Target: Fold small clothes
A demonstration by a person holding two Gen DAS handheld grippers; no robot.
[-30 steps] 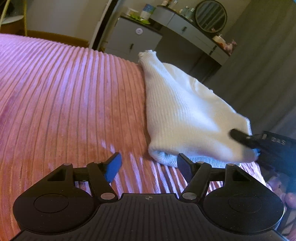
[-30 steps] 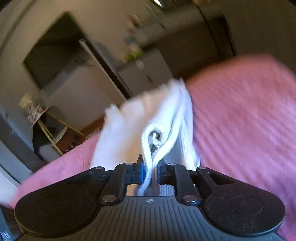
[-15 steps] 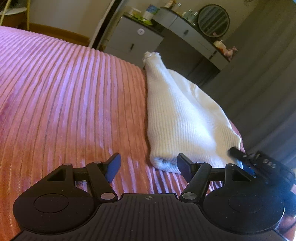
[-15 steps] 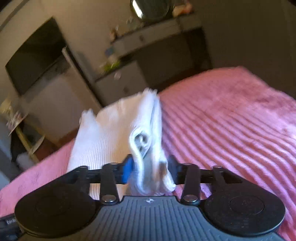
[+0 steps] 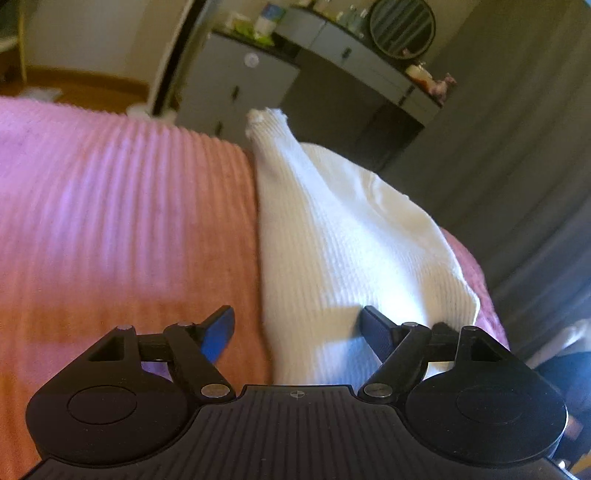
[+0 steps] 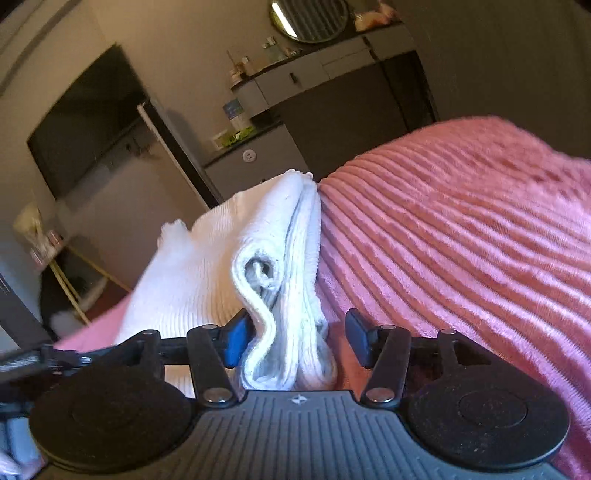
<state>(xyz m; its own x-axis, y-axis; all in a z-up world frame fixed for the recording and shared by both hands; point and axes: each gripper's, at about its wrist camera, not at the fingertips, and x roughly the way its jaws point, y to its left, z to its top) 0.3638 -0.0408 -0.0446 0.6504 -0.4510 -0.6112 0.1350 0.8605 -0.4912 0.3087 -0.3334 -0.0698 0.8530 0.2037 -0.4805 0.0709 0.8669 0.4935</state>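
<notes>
A white ribbed knit garment (image 5: 343, 251) lies folded in a long bundle on the pink ribbed bedspread (image 5: 122, 229). My left gripper (image 5: 299, 328) is open, its jaws set wide around the near end of the bundle without closing on it. In the right wrist view the garment (image 6: 266, 266) shows its rolled edge and layers. My right gripper (image 6: 291, 339) is open with the folded edge lying loose between its jaws.
The bedspread (image 6: 461, 240) stretches to the right in the right wrist view. Beyond the bed stand a grey cabinet (image 5: 240, 85), a dresser with a round mirror (image 5: 402, 26) and a dark curtain (image 5: 517, 147). A dark screen (image 6: 88, 122) hangs on the wall.
My right gripper opened and let go of the garment's edge. My left gripper moved forward until its open jaws straddle the bundle's near end. The garment settled on the bed.
</notes>
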